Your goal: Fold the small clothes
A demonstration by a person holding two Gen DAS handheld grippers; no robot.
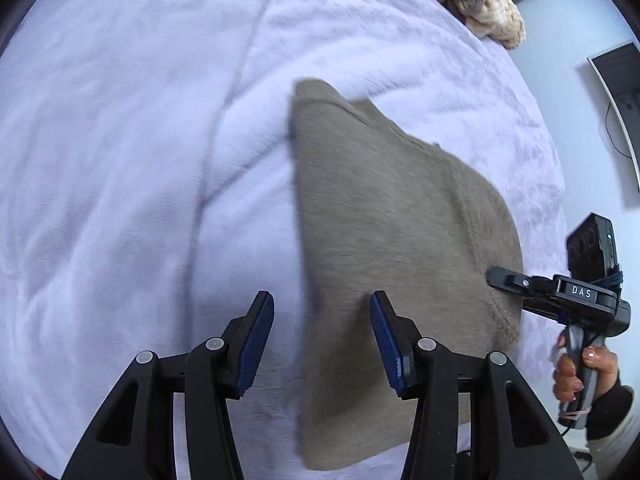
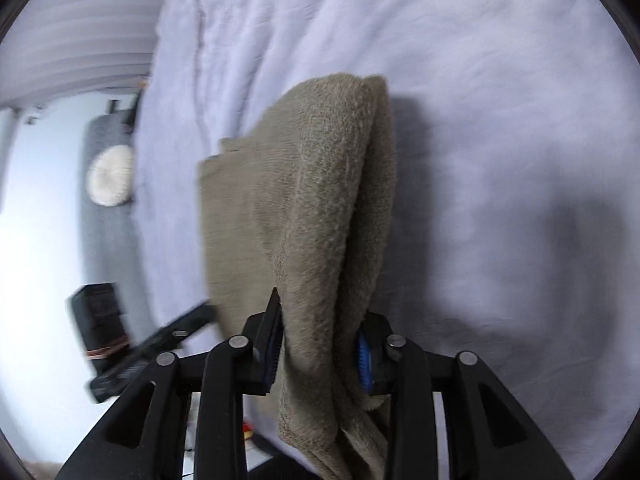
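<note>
A taupe fleece garment [image 1: 384,248] lies on the pale lilac bedspread [image 1: 120,160]. My left gripper [image 1: 322,312] is open and empty, low over the garment's near left edge. My right gripper [image 2: 320,328] is shut on a bunched fold of the garment [image 2: 320,200] and lifts that edge off the bed. In the left wrist view the right gripper [image 1: 496,278] reaches in from the right at the garment's right edge. The left gripper [image 2: 192,320] shows blurred at the lower left of the right wrist view.
A cream and brown fluffy item [image 1: 472,0] lies at the far corner of the bed. A dark monitor [image 1: 616,92] stands beyond the bed on the right. A grey chair with a round cream cushion [image 2: 110,176] stands by the bed's left side.
</note>
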